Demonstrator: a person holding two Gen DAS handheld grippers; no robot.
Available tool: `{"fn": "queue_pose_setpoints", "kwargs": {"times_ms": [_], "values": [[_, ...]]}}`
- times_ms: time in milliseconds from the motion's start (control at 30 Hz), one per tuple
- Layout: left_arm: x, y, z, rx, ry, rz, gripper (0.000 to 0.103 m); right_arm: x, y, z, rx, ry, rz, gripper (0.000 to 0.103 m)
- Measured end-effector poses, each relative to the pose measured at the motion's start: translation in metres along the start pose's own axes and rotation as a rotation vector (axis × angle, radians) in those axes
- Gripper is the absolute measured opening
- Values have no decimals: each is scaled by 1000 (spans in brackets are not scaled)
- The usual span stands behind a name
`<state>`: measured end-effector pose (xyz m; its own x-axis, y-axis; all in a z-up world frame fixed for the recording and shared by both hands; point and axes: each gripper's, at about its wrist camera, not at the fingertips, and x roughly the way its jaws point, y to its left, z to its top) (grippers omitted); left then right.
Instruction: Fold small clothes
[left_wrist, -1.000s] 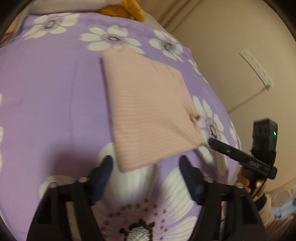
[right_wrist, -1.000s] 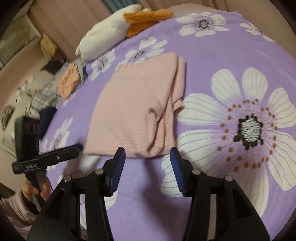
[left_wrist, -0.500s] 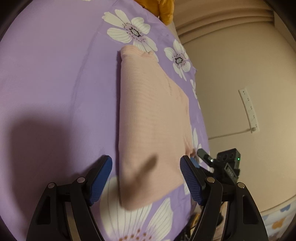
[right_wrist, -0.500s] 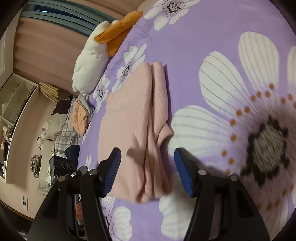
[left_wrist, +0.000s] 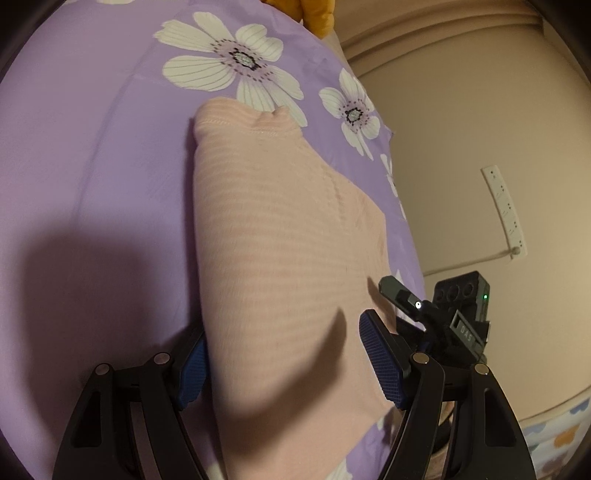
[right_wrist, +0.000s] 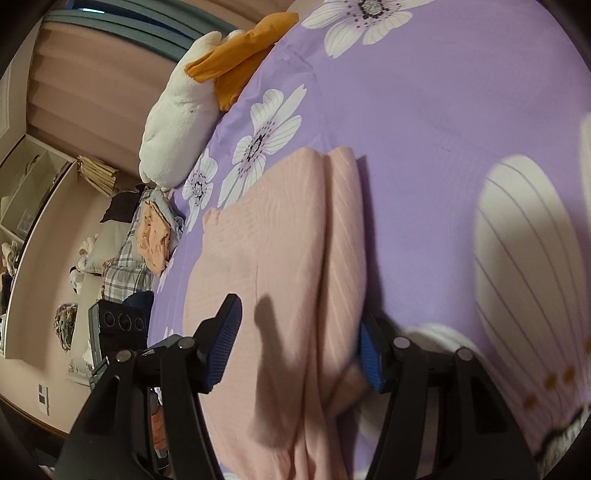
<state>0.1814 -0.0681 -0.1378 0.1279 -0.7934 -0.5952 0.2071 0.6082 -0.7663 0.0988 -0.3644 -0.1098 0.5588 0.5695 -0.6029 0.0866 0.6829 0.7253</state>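
One folded pink garment (left_wrist: 280, 258) is seen lying on a purple bedspread (left_wrist: 92, 166) printed with white flowers. Two grippers are counted. The left gripper (left_wrist: 284, 362) is shown with its jaws held wide apart, one blue pad at each side of the garment's near end, and no squeeze on the cloth can be made out. The right gripper (right_wrist: 295, 339) is likewise set astride the near end, its jaws parted and the cloth between them.

Compared with a second ago, both grippers have been brought from short of the garment's near edge to straddle it, and the right jaws have been widened.

The garment's long axis is seen running away from both cameras, toward one white and orange plush toy (right_wrist: 184, 107) at the bed's far end.
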Motion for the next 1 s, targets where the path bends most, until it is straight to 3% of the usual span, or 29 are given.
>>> {"fn": "queue_pose_setpoints", "kwargs": {"times_ms": [167, 233, 333, 400, 433, 700, 1000], "values": [[8, -2, 8, 26, 6, 11, 74, 11, 5, 7, -33, 0, -11, 55], [13, -3, 13, 28, 5, 10, 74, 14, 4, 8, -38, -1, -26, 43], [13, -3, 12, 26, 1, 19, 74, 14, 4, 8, -37, -1, -26, 35], [12, -6, 10, 39, -6, 47, 71, 15, 8, 7, -45, -2, -40, 30], [12, -7, 9, 45, -10, 72, 62, 14, 12, 6, -61, -8, -48, 27], [5, -18, 1, 107, -27, 187, 42, 9, 49, -4, -213, -67, -136, 21], [-17, -45, -16, 192, -67, 244, 38, -13, 79, -19, -288, -108, -131, 21]]}}
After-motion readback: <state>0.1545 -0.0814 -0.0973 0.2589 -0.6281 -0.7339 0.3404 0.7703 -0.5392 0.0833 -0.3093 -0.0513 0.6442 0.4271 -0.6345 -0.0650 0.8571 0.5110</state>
